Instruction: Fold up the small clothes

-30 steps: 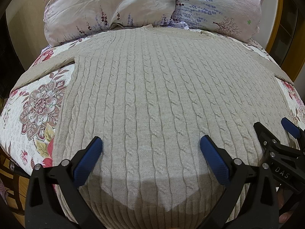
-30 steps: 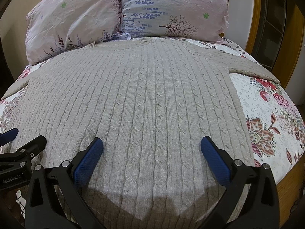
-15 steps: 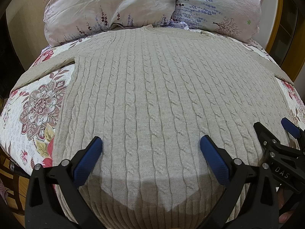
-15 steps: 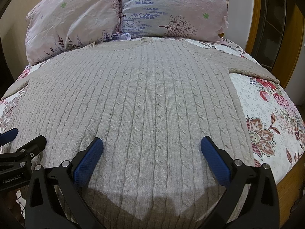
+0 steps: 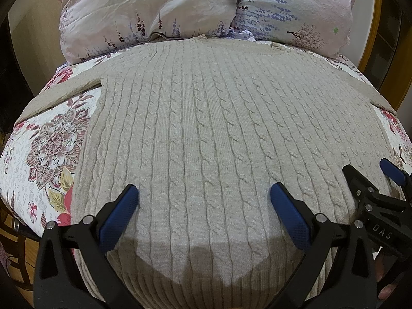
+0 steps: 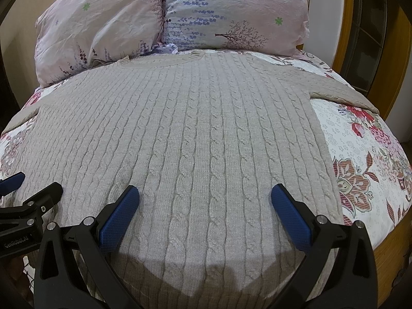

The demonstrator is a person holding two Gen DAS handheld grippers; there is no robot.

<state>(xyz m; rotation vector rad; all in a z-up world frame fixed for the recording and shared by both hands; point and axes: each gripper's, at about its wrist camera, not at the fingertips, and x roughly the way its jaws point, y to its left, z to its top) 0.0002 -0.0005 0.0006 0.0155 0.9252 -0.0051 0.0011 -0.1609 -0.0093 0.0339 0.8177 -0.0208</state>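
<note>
A beige cable-knit sweater (image 5: 206, 128) lies flat on the bed, collar toward the pillows, sleeves spread to both sides; it also shows in the right wrist view (image 6: 195, 134). My left gripper (image 5: 204, 193) is open and empty, hovering over the sweater's lower left part. My right gripper (image 6: 205, 193) is open and empty over the lower right part. Each gripper shows in the other's view, the right one (image 5: 370, 177) at the right edge and the left one (image 6: 31, 188) at the left edge.
Two pale floral pillows (image 5: 154, 13) (image 6: 231, 13) stand at the head of the bed. A floral bedsheet (image 5: 46, 144) (image 6: 365, 159) shows on both sides of the sweater. A wooden bed frame (image 6: 386, 244) and a wooden door frame (image 6: 347, 25) are at the right.
</note>
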